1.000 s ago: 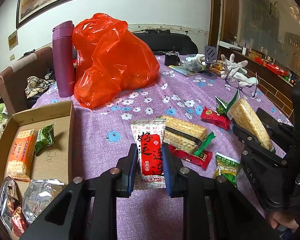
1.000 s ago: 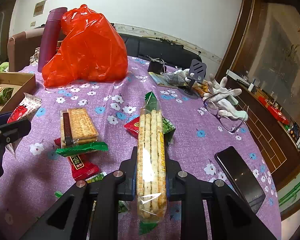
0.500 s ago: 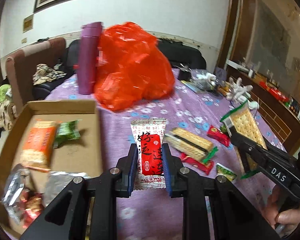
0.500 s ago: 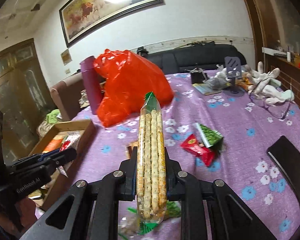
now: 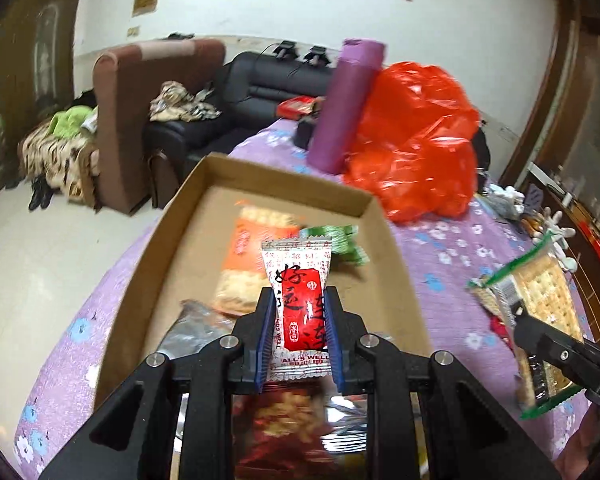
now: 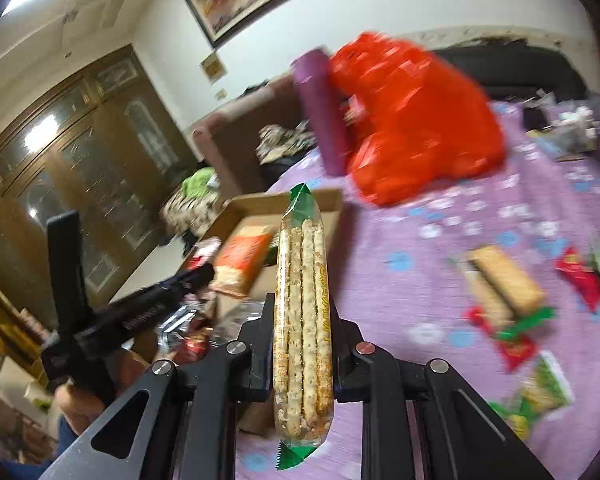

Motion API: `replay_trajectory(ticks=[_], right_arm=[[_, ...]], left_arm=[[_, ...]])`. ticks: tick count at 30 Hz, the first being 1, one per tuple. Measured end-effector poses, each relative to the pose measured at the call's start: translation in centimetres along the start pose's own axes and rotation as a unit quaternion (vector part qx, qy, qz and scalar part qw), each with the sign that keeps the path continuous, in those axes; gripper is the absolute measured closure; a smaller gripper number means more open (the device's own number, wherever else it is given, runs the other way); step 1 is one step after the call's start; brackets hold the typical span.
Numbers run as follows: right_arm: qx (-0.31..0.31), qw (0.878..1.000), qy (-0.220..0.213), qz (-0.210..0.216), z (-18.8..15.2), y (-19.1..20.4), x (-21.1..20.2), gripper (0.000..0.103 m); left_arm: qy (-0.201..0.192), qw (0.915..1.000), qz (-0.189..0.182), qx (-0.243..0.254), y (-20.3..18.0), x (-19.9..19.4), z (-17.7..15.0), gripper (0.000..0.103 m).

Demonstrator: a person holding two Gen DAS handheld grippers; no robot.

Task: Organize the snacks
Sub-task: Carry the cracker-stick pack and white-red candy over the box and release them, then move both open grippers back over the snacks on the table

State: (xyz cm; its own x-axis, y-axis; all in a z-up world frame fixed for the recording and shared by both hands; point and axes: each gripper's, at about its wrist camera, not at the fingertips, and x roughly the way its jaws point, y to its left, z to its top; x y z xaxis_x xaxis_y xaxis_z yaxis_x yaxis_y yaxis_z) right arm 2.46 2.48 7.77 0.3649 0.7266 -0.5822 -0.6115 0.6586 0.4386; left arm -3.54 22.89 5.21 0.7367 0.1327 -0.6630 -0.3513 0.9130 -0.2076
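My left gripper (image 5: 298, 320) is shut on a red-and-white snack packet (image 5: 300, 308) and holds it above the open cardboard box (image 5: 284, 190). The box holds an orange cracker pack (image 5: 248, 264), a green packet (image 5: 340, 242) and foil packets (image 5: 196, 324). My right gripper (image 6: 302, 332) is shut on a clear cracker pack with green ends (image 6: 302, 312), held upright over the table right of the box (image 6: 332, 200). The right gripper and its cracker pack also show in the left wrist view (image 5: 540, 304). The left gripper shows in the right wrist view (image 6: 196, 274).
A purple flowered tablecloth (image 5: 452, 264) covers the table. A purple flask (image 5: 346, 106) and a red plastic bag (image 5: 416, 140) stand behind the box. Loose snacks lie to the right: a cracker sandwich pack (image 6: 500, 284), red packets (image 6: 580, 280), green packets (image 6: 540, 392). Sofas stand beyond.
Both grippers have swung left with their packs. The left gripper's packet went from over the tablecloth to over the box. The right gripper followed toward the box.
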Motion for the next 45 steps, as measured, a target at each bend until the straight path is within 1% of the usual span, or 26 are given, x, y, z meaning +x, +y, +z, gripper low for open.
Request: replay_trajectory(ticks=[5, 8, 10, 13, 16, 19, 22, 24, 26, 27, 28, 30, 32, 33, 35, 37, 39, 42, 45], right_arm=[[0.006, 0.999, 0.034, 0.018, 0.7, 1.9, 4.9, 0.081], [0.012, 0.999, 0.049, 0.018, 0.8, 2.1, 7.2, 0.081], [0.018, 0.998, 0.059, 0.015, 0.8, 2.0, 8.9, 0.081], [0.015, 0.997, 0.069, 0.012, 0.6, 2.0, 10.2, 0.080], [0.013, 0.997, 0.069, 0.009, 0.3, 2.1, 11.1, 0.080], [0.010, 0.998, 0.067, 0.003, 0.3, 1.9, 11.0, 0.080], [0.001, 0.998, 0.067, -0.007, 0.1, 2.3, 10.5, 0.079], [0.000, 0.998, 0.066, -0.011, 0.2, 2.3, 10.2, 0.079], [-0.004, 0.998, 0.060, -0.017, 0.2, 2.5, 9.6, 0.079], [-0.006, 0.998, 0.058, -0.020, 0.3, 2.5, 9.4, 0.079], [-0.007, 0.998, 0.052, -0.024, 0.4, 2.5, 9.0, 0.078], [-0.006, 0.998, 0.045, -0.032, 0.5, 2.7, 8.1, 0.071], [-0.009, 0.999, 0.036, -0.039, 0.5, 2.9, 7.4, 0.068], [-0.012, 0.998, 0.031, -0.044, 0.5, 3.1, 6.9, 0.064], [-0.019, 0.998, 0.012, -0.056, 0.5, 3.6, 5.6, 0.058], [-0.025, 0.998, -0.003, -0.058, 0.6, 4.1, 4.6, 0.054], [-0.028, 0.998, -0.008, -0.057, 0.7, 4.5, 4.1, 0.048], [-0.034, 0.998, -0.012, -0.046, 0.5, 5.3, 3.5, 0.046], [-0.045, 0.998, -0.016, -0.040, 0.4, 6.0, 3.1, 0.046]], left_arm=[[0.002, 1.0000, -0.007, -0.002, 0.5, 0.7, -0.7, 0.080], [-0.017, 0.9998, -0.007, -0.007, 0.7, 0.1, -0.9, 0.080], [-0.020, 0.9997, -0.009, -0.011, 0.9, 0.0, -1.1, 0.080], [-0.032, 0.9993, -0.011, -0.018, 1.2, -0.4, -1.2, 0.081], [-0.035, 0.9991, -0.014, -0.018, 1.4, -0.6, -1.3, 0.081], [-0.036, 0.9991, -0.020, -0.013, 1.3, -0.6, -1.3, 0.079], [-0.047, 0.9987, -0.016, -0.007, 1.1, -1.0, -1.4, 0.077], [-0.049, 0.9985, -0.021, -0.008, 1.2, -1.0, -1.3, 0.075], [-0.055, 0.9980, -0.025, -0.018, 1.6, -1.4, -1.2, 0.066], [-0.057, 0.9977, -0.028, -0.023, 1.7, -1.4, -1.1, 0.059], [-0.059, 0.9973, -0.032, -0.030, 2.0, -1.6, -1.1, 0.055], [-0.066, 0.9965, -0.038, -0.035, 2.1, -1.8, -1.1, 0.052], [-0.072, 0.9960, -0.042, -0.033, 2.0, -2.1, -1.1, 0.052], [-0.078, 0.9956, -0.043, -0.031, 1.9, -2.3, -1.1, 0.051], [-0.086, 0.9949, -0.043, -0.029, 1.7, -2.6, -1.1, 0.048], [-0.097, 0.9937, -0.045, -0.035, 1.9, -3.0, -1.1, 0.042], [-0.106, 0.9923, -0.047, -0.043, 2.3, -3.4, -1.1, 0.039], [-0.116, 0.9906, -0.050, -0.052, 2.6, -3.8, -1.0, 0.038], [-0.125, 0.9900, -0.043, -0.051, 2.5, -4.0, -1.0, 0.037]])
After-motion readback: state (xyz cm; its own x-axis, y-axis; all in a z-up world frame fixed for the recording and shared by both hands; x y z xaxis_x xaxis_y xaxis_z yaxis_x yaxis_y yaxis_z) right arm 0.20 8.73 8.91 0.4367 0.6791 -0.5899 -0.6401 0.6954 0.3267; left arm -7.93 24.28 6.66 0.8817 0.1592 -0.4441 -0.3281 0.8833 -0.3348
